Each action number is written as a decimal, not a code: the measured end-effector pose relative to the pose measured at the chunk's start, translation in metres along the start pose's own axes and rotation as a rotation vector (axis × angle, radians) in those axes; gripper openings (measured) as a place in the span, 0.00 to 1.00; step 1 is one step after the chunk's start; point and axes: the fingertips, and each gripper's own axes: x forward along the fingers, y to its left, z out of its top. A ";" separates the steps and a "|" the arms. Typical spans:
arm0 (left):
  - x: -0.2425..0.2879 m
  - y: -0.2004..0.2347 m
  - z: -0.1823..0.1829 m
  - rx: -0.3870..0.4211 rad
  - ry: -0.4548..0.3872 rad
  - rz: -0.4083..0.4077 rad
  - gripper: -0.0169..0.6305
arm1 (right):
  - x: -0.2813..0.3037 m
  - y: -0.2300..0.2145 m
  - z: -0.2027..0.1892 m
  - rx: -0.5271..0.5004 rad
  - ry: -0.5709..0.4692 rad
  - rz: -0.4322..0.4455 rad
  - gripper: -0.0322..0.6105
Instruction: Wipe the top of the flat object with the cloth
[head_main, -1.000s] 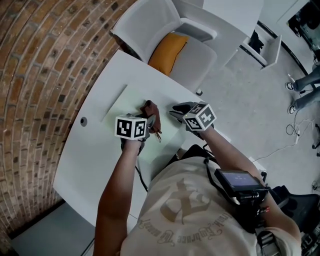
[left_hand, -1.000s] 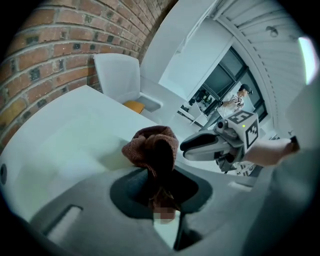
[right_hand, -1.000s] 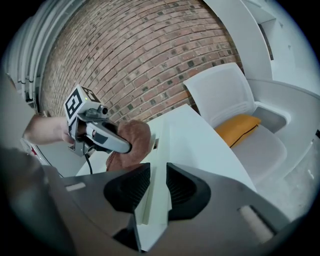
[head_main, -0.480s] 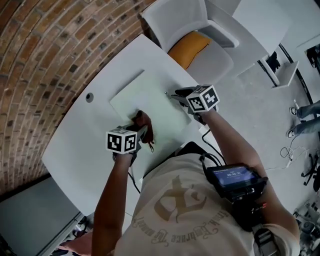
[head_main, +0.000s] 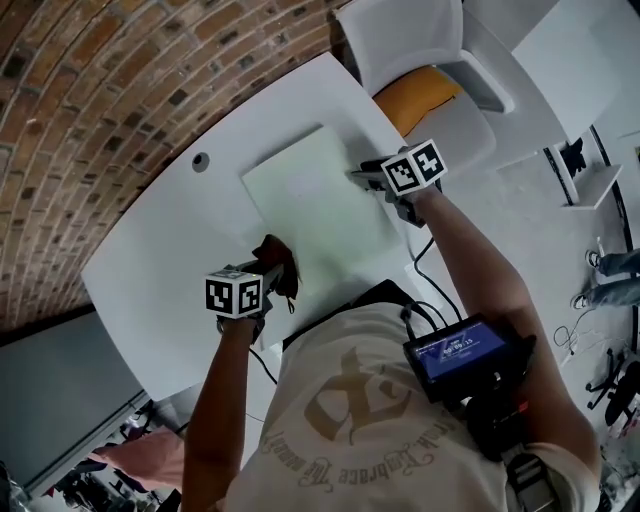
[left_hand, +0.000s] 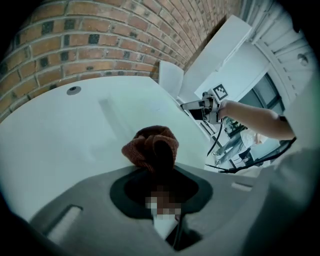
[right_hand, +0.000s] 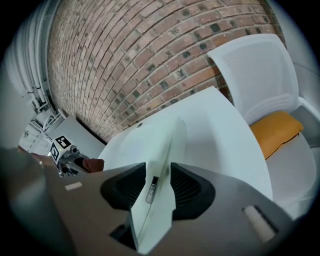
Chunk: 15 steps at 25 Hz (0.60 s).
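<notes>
Two-gripper wiping set-up on a white table (head_main: 170, 260).

The left gripper (left_hand: 160, 175) has its jaws closed on the one brown cloth (left_hand: 150, 147). The cloth is bunched into a pad that sticks out just ahead of the jaw tips, probably so that the soft wad, and not the hard jaws, meets the surface. The gripper points downward at the table.

The cloth sits at one corner of the single pale green board (head_main: 315, 205), the flat thing to be wiped. Whether the cloth presses on it cannot be told.

The right gripper (right_hand: 158, 180) stands well apart from the left, at the board's opposite edge. Its jaws have just been opening and now stand apart, one on each side of that edge, and the board runs straight ahead from between them. The pads flank the board but do not seem to clamp it. This placement is judged to steady the board against sliding under the wipe, and the widened jaws suggest that the hold is being let go or reset.

Count:
- two grippers
- one cloth
- one board
- one table with one round grommet (head_main: 201, 160)
- one white chair (head_main: 400, 30) with one orange cushion (head_main: 415, 95) (beyond the right jaws)
- a brick wall (head_main: 100, 80) behind
</notes>
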 end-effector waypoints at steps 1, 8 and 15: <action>-0.002 -0.001 0.000 -0.005 -0.005 -0.006 0.14 | 0.003 0.000 -0.003 -0.002 0.023 0.003 0.31; 0.015 -0.063 0.046 0.104 -0.042 -0.164 0.14 | 0.009 -0.002 -0.008 0.029 0.044 0.041 0.31; 0.083 -0.145 0.086 0.305 0.052 -0.315 0.14 | 0.014 -0.002 -0.008 -0.001 0.091 0.068 0.31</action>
